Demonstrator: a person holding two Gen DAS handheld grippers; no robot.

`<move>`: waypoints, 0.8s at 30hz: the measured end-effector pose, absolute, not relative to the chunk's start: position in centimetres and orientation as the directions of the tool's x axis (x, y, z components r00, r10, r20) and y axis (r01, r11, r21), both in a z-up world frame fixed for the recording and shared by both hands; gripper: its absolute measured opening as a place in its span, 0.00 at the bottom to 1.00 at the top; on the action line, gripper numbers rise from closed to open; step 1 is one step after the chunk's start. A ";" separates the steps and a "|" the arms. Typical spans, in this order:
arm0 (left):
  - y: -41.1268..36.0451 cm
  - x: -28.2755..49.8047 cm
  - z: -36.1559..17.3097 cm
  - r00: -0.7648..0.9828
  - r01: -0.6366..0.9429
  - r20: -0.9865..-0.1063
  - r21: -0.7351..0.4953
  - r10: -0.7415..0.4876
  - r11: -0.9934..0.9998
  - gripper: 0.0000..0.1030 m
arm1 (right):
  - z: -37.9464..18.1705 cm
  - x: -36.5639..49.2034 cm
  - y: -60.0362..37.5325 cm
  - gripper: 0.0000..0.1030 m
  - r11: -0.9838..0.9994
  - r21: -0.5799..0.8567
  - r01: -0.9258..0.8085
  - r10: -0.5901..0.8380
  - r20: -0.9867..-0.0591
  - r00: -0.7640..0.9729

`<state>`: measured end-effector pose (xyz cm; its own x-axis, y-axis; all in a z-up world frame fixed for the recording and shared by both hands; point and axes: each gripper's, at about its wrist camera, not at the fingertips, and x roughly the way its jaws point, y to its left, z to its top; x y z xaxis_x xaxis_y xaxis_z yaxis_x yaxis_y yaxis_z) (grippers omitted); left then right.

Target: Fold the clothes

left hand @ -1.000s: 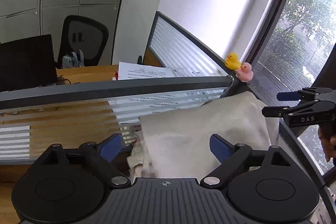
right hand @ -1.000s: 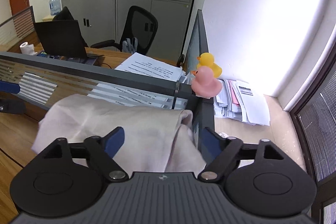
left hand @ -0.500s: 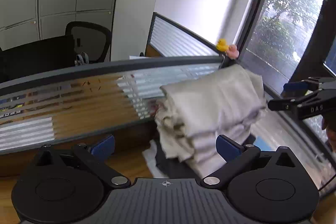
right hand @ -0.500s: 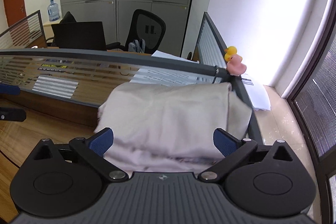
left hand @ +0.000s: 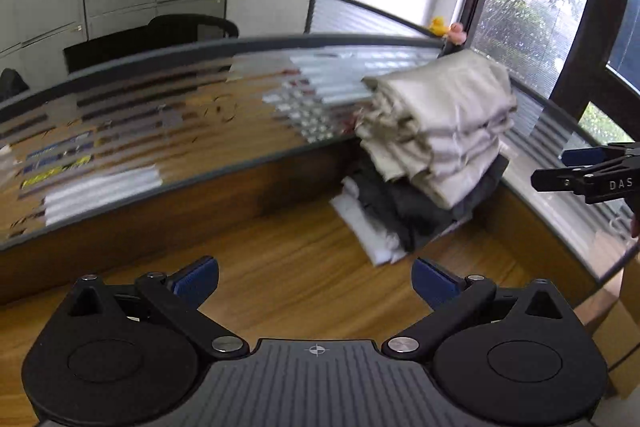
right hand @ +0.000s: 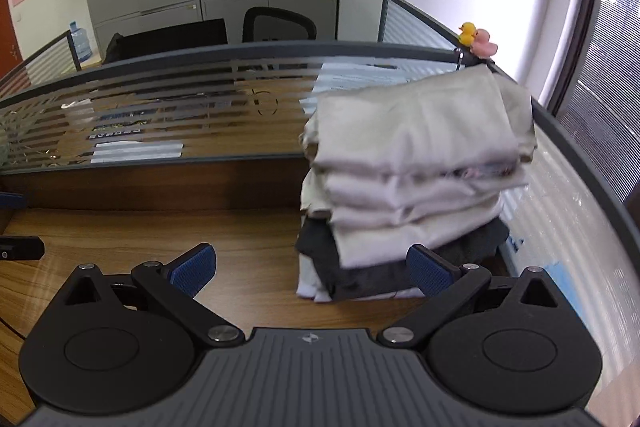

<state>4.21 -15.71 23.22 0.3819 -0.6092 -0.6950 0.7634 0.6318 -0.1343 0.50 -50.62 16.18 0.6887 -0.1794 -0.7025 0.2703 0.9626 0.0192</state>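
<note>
Fingers [left hand: 196, 277] of left gripper [left hand: 314, 277] are spread wide, nothing held btwn them; same for right gripper [right hand: 312, 267], pads [right hand: 194, 265] wide apart and empty. Right gripper is also seen at the right edge of the left wrist view, w/ no cloth in it.

Task item: stack of folded clothes [right hand: 412, 179] is set on the wooden desk [left hand: 280, 267], pushed into the corner where the glass partition [left hand: 160, 107] meets the side panel. Beige/white pieces are piled on top, dark garment [right hand: 360, 275] under them, white piece [left hand: 368, 223] at the bottom. 2 rubber ducks [right hand: 478, 39] are perched on the partition corner above. No unfolded garment is seen in either view, so stage cannot be settled: could be a stack finished, or one waiting for more.

Risks, as judged: the stack is tall and layers are offset, upper pieces overhang toward the desk side; a bump from either gripper could tip it. Loose edges at the pile's left side could be snagged by an open finger passing close. Views are motion-blurred, so edges are not read precisely.
</note>
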 end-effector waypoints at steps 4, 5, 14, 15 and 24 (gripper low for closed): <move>-13.4 3.8 21.2 0.370 0.756 -0.707 -0.147 -0.602 0.638 1.00 | 14.6 -0.5 -46.9 0.99 0.949 0.046 0.311 -0.192 -0.697 0.691; -12.9 3.7 20.7 0.367 0.754 -0.710 -0.150 -0.600 0.639 1.00 | 14.2 -0.7 -46.1 0.99 0.945 0.051 0.322 -0.198 -0.695 0.691; -9.9 2.2 16.1 0.359 0.737 -0.738 -0.152 -0.572 0.659 1.00 | 9.8 -2.8 -41.5 0.99 0.906 0.063 0.418 -0.254 -0.709 0.658; -9.6 2.0 15.6 0.360 0.736 -0.741 -0.149 -0.567 0.661 1.00 | 9.4 -3.0 -41.1 0.99 0.903 0.062 0.426 -0.259 -0.712 0.653; -7.8 0.0 12.4 0.428 0.681 -0.765 -0.077 -0.481 0.728 1.00 | 5.1 -4.8 -38.2 0.99 0.869 0.046 0.492 -0.301 -0.740 0.602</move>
<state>0.02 -7.83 12.38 0.4279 -0.4809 -0.7652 0.6811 0.7282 -0.0768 -4.77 -38.20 5.11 0.6018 -0.3015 -0.7396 0.4920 0.8694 0.0460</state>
